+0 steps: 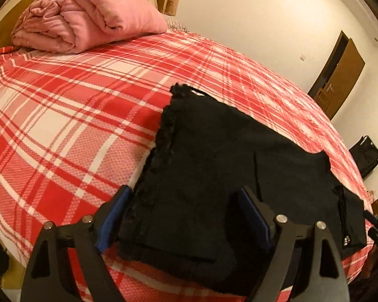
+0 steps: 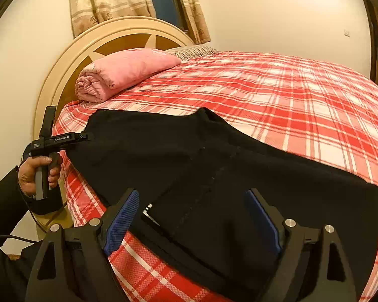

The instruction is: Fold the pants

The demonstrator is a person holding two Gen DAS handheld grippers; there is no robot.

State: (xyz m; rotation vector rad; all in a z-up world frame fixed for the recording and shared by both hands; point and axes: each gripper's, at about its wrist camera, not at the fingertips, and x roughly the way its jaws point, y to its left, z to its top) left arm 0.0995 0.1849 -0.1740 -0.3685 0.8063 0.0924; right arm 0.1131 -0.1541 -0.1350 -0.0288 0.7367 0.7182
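Black pants (image 1: 214,176) lie folded flat on the red and white plaid bed (image 1: 63,115), near its front edge. They also show in the right wrist view (image 2: 189,156). My left gripper (image 1: 186,201) is open, its blue-padded fingers (image 1: 112,216) spread over the pants' near end with nothing between them. My right gripper (image 2: 194,214) is open too, hovering over the pants' other end. The left gripper shows in the right wrist view (image 2: 84,136), held by a hand at the pants' far left edge.
A rolled pink quilt (image 1: 83,17) lies at the head of the bed, by the round headboard (image 2: 70,58). A brown door (image 1: 340,75) and a dark bag (image 1: 365,156) are beyond the bed's far side. Curtains (image 2: 113,0) hang behind the headboard.
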